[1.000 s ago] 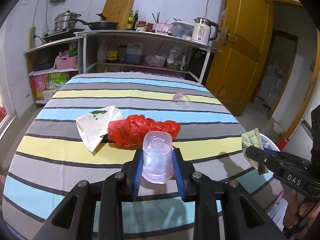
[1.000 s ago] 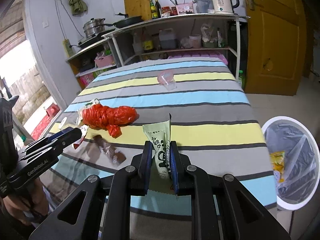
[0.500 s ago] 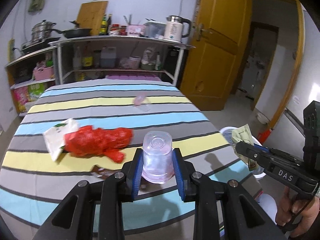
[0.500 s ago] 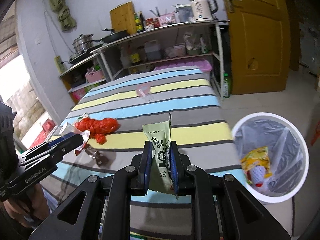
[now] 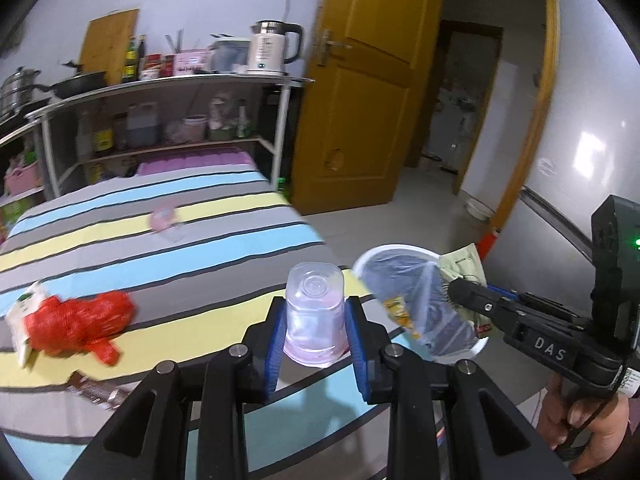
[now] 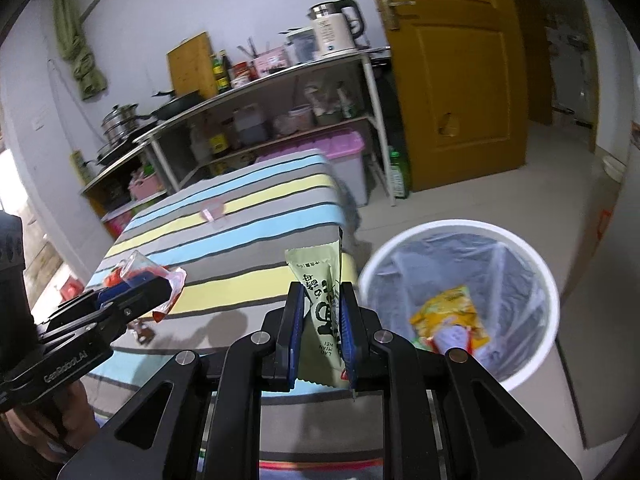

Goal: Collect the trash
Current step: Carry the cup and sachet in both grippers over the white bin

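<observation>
Gripping clear cup (image 5: 315,318), left hand-held gripper (image 5: 315,330); right hand-held gripper (image 6: 320,334) clamps green wrapper (image 6: 320,312).

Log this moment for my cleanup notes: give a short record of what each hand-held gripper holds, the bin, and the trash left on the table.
left hand-held gripper: shut on clear plastic cup
right hand-held gripper: shut on green snack wrapper
bin: white, lined, on floor beside table, yellow packet inside
left on table: red mesh bag, brown wrapper, pink cup
</observation>
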Demonstrator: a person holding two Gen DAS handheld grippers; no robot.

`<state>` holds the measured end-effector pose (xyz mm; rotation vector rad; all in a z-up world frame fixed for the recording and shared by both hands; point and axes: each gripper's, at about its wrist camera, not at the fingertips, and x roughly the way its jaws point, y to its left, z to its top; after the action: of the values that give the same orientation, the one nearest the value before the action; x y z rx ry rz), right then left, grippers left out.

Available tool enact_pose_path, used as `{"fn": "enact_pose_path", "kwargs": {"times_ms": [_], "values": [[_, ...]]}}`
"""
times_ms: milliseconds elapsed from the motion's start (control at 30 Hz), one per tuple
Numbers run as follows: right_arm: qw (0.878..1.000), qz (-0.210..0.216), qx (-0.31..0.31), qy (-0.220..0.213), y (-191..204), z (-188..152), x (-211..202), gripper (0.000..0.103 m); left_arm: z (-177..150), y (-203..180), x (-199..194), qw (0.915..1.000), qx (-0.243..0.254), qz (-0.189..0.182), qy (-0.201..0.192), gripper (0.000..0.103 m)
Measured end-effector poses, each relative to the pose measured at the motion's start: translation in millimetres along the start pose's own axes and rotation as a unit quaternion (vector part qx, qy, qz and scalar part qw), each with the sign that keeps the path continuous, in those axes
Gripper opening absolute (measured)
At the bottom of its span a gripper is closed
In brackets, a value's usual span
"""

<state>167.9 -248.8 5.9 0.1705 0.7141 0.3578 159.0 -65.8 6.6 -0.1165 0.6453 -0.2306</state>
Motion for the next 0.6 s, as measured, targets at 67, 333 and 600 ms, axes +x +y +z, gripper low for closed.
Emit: {"fn": "enact_pose_path", "kwargs": {"times_ms": [67, 333, 600], "values": [[1.0, -0.009, 0.008, -0.003, -10.7, 0.8, -2.8, 0.018, 2.9, -11.5, 7.4, 0.9999, 0.007, -0.012, 0.002, 0.03], [0.999, -0.031, 0.033, -0.003, -44.9, 1.2, -6.3, 0.018, 8.2, -43.2, 37.1, 0.9984, 0.02, -0.051, 0.014, 0.03], [0.998, -0.042, 0.051, 0.007, -67.7, -2.7, 2.2, 0.019, 13.7, -61.9, 69.2, 0.996, 0.026, -0.079, 0.032, 0.03]]}}
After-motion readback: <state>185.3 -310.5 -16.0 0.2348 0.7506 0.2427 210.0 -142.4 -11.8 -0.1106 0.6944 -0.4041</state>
